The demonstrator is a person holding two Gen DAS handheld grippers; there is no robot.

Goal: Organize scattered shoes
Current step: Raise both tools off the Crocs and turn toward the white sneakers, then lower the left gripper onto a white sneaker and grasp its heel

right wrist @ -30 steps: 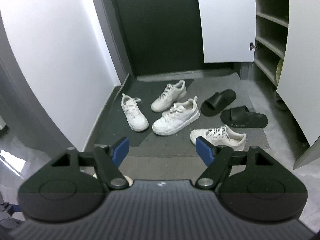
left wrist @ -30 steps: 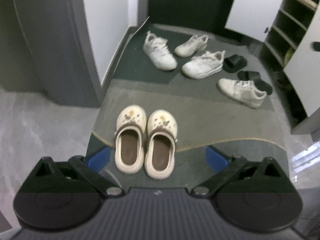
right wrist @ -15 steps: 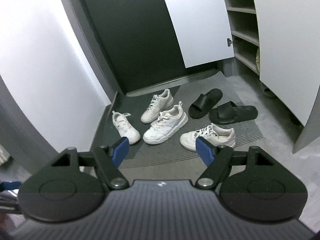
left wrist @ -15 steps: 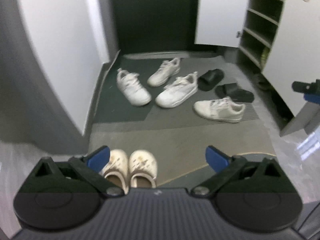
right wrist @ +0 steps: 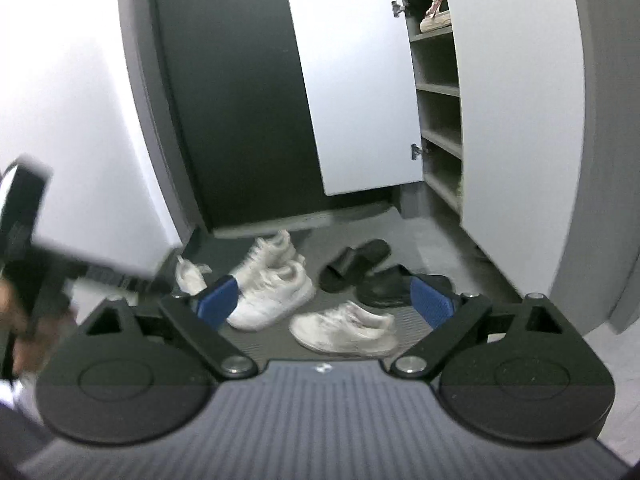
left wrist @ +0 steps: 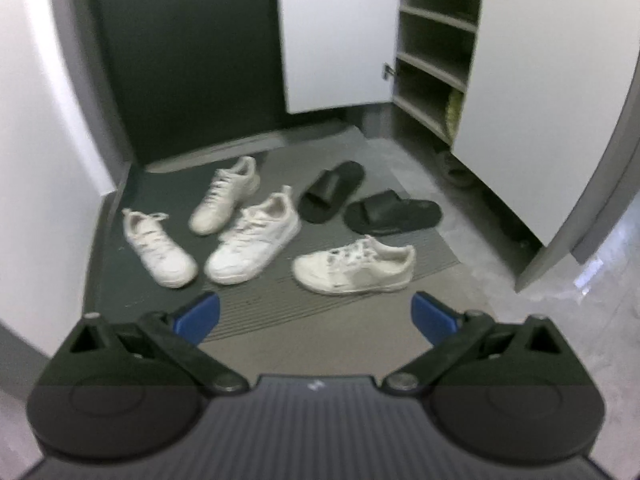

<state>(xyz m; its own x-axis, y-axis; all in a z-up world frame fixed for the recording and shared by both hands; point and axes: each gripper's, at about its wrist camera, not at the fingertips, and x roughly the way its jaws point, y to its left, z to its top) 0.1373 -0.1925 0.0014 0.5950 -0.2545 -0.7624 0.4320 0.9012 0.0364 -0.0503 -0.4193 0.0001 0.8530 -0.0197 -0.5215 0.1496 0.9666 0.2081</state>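
Observation:
Several white sneakers lie scattered on the dark doormat (left wrist: 256,312), the nearest one (left wrist: 354,266) lying crosswise. Behind it are two more side by side (left wrist: 256,236) (left wrist: 226,196) and one to the left (left wrist: 158,246). Two black slides (left wrist: 332,190) (left wrist: 394,212) rest further right. My left gripper (left wrist: 316,316) hovers open above the mat's front, with nothing between its blue pads. My right gripper (right wrist: 324,302) hangs short of the nearest sneaker (right wrist: 344,328). Its jaws are opening and hold nothing. The slides (right wrist: 354,264) show behind it.
An open shoe cabinet (left wrist: 436,68) with bare shelves stands on the right, its white door (left wrist: 340,32) swung out. A sandal (right wrist: 434,12) sits on a top shelf. A dark door fills the back and a white wall the left. A blurred black handle (right wrist: 24,240) shows at left.
The left view swung up and to the right, from a pair of cream clogs to the sneakers; the clogs are out of sight. The right gripper's jaws spread wider and it came nearer the shoes.

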